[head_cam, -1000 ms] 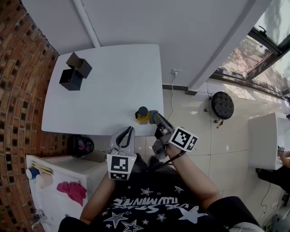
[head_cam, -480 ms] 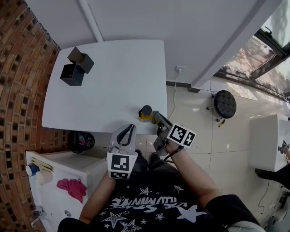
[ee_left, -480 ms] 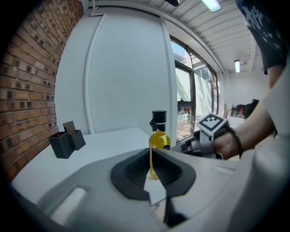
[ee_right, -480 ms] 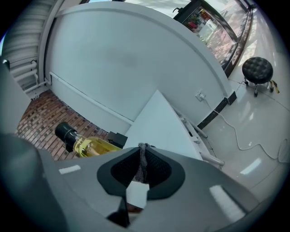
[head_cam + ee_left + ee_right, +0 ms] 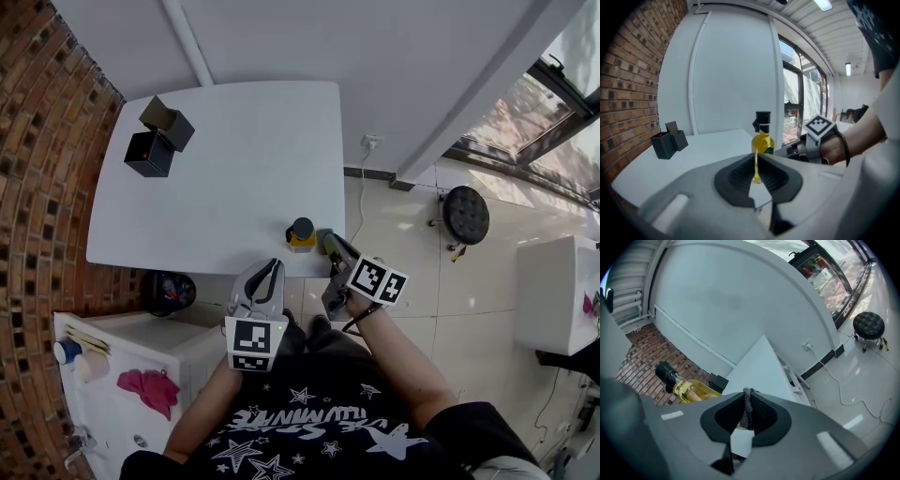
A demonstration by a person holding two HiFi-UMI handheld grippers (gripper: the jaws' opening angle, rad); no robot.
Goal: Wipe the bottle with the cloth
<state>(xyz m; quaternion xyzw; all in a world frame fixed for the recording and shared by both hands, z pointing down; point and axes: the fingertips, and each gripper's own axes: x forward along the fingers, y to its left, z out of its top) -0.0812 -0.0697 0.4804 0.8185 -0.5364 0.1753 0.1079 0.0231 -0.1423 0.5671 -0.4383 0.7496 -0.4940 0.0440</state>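
Observation:
A small bottle (image 5: 300,234) of yellow liquid with a black cap stands upright near the front edge of the white table (image 5: 225,178). It also shows in the left gripper view as the bottle (image 5: 762,136), and at the left of the right gripper view as the bottle (image 5: 686,387). My right gripper (image 5: 330,242) is just right of the bottle, shut on a thin fold of grey cloth (image 5: 747,411); I cannot tell whether they touch. My left gripper (image 5: 272,267) hangs in front of the table edge, shut and empty, pointing at the bottle.
Two black boxes (image 5: 157,141) sit at the table's far left corner. A brick wall runs along the left. Below the table's left side are a dark round object (image 5: 167,292) and a white cabinet with a pink rag (image 5: 148,389). A black stool (image 5: 462,216) stands on the tiled floor at right.
The right gripper has eased slightly to the right, away from the bottle. The left gripper has barely moved.

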